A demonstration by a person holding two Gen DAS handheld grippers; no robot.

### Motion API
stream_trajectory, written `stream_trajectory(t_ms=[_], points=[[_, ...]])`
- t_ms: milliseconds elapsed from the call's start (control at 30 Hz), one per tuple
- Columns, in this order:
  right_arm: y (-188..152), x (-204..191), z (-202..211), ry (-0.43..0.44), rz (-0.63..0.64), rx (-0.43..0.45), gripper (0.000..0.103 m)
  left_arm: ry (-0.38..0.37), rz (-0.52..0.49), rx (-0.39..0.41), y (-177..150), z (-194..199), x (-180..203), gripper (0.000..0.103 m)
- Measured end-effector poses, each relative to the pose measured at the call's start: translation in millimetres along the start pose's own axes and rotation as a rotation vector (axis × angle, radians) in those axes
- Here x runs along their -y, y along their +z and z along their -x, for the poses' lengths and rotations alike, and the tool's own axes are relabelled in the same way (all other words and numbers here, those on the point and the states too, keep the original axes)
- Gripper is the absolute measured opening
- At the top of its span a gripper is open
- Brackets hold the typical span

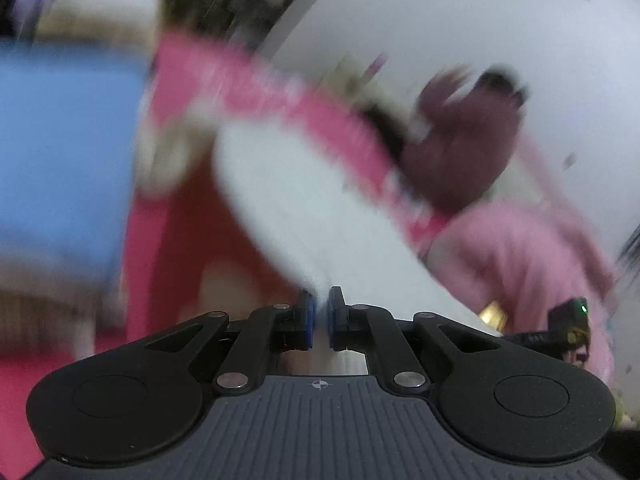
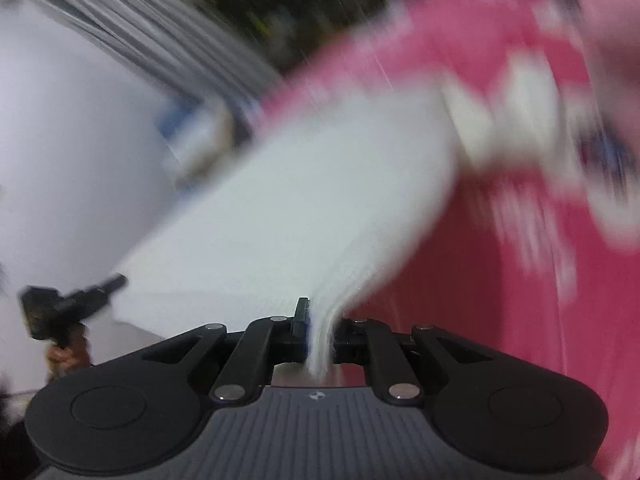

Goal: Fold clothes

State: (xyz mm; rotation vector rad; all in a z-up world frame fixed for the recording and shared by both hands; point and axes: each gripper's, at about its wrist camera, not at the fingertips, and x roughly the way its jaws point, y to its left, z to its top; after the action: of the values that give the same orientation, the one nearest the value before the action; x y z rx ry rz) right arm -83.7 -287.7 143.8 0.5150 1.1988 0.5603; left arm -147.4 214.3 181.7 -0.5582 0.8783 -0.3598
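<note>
Both views are heavily motion-blurred. A white garment (image 1: 288, 200) with a pink patterned band (image 1: 280, 96) hangs stretched between my two grippers. My left gripper (image 1: 320, 312) is shut on the white cloth's edge, which runs up and away from the blue pads (image 1: 308, 320). In the right wrist view, my right gripper (image 2: 318, 332) is shut on a bunched strip of the same white garment (image 2: 304, 200), whose pink patterned part (image 2: 460, 40) spreads to the upper right. The left gripper (image 2: 60, 308) shows at the left, held in a hand.
A pink cloth surface (image 2: 480, 300) lies below. A blue block (image 1: 60, 152) is at the left. A person in a pink top (image 1: 520, 264) and a dark maroon shape (image 1: 460, 148) are on the right, against a white wall (image 1: 480, 20).
</note>
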Motion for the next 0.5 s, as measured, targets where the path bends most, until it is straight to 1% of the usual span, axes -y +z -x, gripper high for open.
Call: stream_trajectory(t_ms=[33, 67, 100, 167, 200, 300, 367, 400, 433, 467, 500], points=[[-13.4, 15.4, -18.9, -0.036, -0.041, -0.067, 0.009, 0.027, 0.018, -0.06, -17.5, -10.5, -7.9, 0.005], [-22.3, 25.8, -31.9, -0.066, -0.061, -0.112, 0.009, 0.059, 0.026, -0.12, -30.4, -25.6, -15.0, 0.005], [-29.2, 33.7, -42.0, -0.09, -0.072, -0.146, 0.009, 0.092, 0.034, -0.18, -43.3, -40.7, -22.1, 0.005], [-43.0, 49.4, -62.2, -0.139, -0.093, -0.215, 0.009, 0.141, 0.039, -0.277, -58.7, -61.9, -35.4, 0.005], [-46.5, 52.3, -66.6, -0.153, -0.092, -0.231, 0.009, 0.144, 0.03, -0.294, -60.3, -66.0, -36.6, 0.005], [-48.2, 46.9, -67.2, -0.186, -0.049, -0.241, 0.009, 0.154, 0.01, -0.336, -64.2, -76.7, -41.4, 0.005], [-51.4, 45.4, -72.1, -0.223, -0.033, -0.267, 0.01, 0.172, -0.005, -0.36, -70.5, -82.6, -47.6, 0.005], [-53.3, 45.0, -76.1, -0.248, -0.023, -0.289, 0.014, 0.182, -0.013, -0.372, -73.6, -85.5, -50.7, 0.005], [-55.5, 45.6, -80.4, -0.288, -0.015, -0.315, 0.024, 0.2, -0.045, -0.388, -78.1, -89.5, -54.1, 0.006], [-58.1, 46.4, -83.1, -0.336, -0.005, -0.337, 0.029, 0.219, -0.078, -0.403, -82.6, -93.6, -57.5, 0.007], [-60.6, 47.0, -84.8, -0.384, 0.006, -0.355, 0.037, 0.228, -0.1, -0.413, -85.9, -94.0, -61.2, 0.013]])
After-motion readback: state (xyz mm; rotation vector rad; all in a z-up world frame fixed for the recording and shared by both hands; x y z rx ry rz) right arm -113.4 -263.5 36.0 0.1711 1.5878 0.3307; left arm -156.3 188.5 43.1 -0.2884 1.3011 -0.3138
